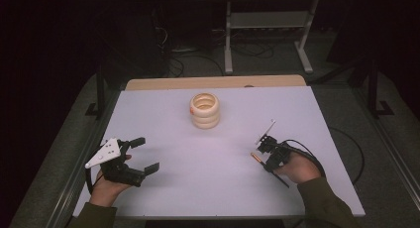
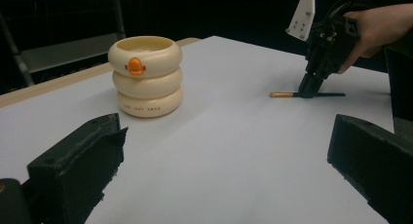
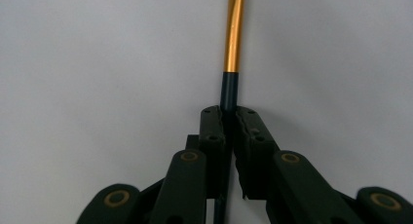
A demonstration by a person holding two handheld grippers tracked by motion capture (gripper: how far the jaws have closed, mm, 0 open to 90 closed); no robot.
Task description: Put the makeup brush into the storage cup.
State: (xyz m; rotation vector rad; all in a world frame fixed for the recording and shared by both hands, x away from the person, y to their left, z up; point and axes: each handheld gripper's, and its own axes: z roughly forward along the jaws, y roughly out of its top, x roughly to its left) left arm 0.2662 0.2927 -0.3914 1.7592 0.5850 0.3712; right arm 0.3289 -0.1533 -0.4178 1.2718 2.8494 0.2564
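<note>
A thin black stick with a gold end [image 3: 234, 34] lies flat on the white table [image 1: 218, 188]. My right gripper [image 3: 230, 119] is shut on the stick's black part, just behind the gold section. In the high view the right gripper [image 1: 267, 160] is at the table's right, with the stick [image 1: 257, 158] pointing left and slightly away. My left gripper [image 1: 148, 153] rests at the left, open, with nothing between its jaws [image 2: 224, 160]. A stack of three cream rings [image 1: 204, 110] with an orange duck mark [image 2: 135, 65] stands upright at the table's far middle. The left gripper view also shows the right gripper [image 2: 309, 90] and stick [image 2: 282, 94].
A wooden strip [image 1: 213, 82] runs along the table's far edge. Beyond it stand a grey metal frame [image 1: 267, 20] and cables on the floor. A black cable [image 1: 346, 153] loops off the right gripper over the table's right edge.
</note>
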